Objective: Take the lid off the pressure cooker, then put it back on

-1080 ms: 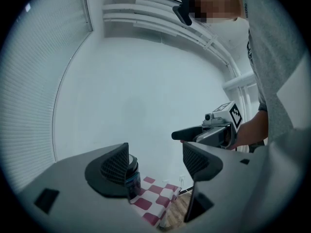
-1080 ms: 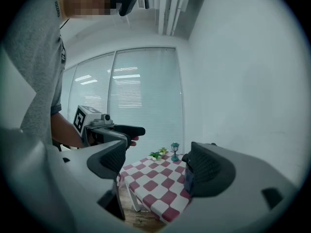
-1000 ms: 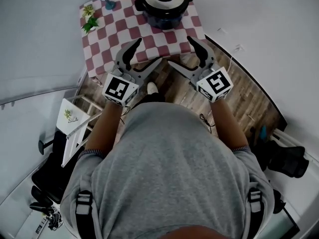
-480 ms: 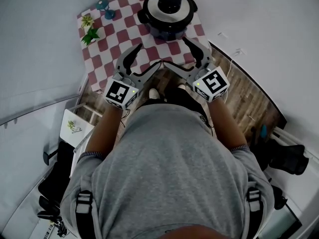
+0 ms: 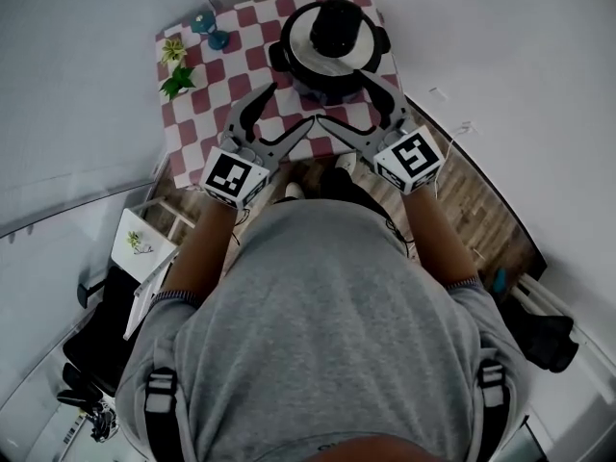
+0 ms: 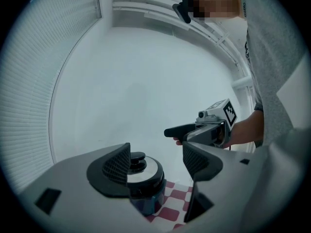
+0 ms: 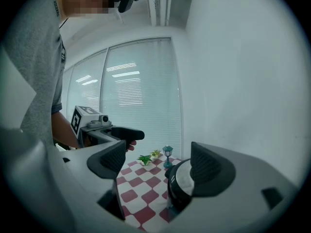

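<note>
A black pressure cooker stands at the far end of a small table with a red-and-white checked cloth. Its silver lid with a black knob sits on the pot. My left gripper hovers open just short of the cooker's near left side. Open too, my right gripper hangs at its near right. Neither touches the pot. In the left gripper view the cooker and its lid show between the parted jaws of the left gripper. The right gripper view has the cooker low between the right gripper's jaws.
Two small potted plants and a little blue lamp stand at the table's far left corner. White walls close in beyond the table. A wooden floor runs to the right, and a white stool and dark equipment lie at lower left.
Both grippers have moved forward and closer to the cooker, now flanking its near side. Their jaws stay open. The lid has not moved.
</note>
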Action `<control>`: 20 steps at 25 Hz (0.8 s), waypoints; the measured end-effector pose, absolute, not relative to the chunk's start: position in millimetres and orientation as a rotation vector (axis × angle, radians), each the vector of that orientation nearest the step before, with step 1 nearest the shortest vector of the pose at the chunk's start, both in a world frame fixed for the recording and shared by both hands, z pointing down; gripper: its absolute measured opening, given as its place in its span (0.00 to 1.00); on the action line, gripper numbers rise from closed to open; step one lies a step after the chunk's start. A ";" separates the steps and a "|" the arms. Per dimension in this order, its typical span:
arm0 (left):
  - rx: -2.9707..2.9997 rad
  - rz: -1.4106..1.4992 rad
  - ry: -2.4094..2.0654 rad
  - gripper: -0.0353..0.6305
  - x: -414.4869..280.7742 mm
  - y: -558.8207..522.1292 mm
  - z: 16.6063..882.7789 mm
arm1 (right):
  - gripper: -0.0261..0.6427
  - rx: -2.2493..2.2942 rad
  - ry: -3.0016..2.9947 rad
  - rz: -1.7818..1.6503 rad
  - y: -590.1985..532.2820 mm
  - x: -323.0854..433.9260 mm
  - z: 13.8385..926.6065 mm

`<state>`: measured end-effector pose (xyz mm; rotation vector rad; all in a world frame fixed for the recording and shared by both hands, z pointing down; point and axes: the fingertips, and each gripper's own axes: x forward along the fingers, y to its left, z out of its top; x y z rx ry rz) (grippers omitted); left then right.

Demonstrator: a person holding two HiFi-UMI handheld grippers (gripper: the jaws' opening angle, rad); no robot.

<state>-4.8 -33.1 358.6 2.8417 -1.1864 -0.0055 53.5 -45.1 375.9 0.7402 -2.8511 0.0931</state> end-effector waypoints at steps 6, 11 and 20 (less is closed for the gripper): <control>2.819 0.035 -1.259 0.59 18.2 -79.5 357.2 | 0.66 0.654 -2.871 0.087 -92.9 71.9 375.3; 2.773 0.058 -1.322 0.59 34.4 -105.7 360.9 | 0.66 0.588 -2.886 0.084 -122.2 89.3 376.1; 2.754 0.342 -1.309 0.59 50.1 -144.4 395.7 | 0.65 0.477 -2.847 0.122 -164.0 106.0 391.0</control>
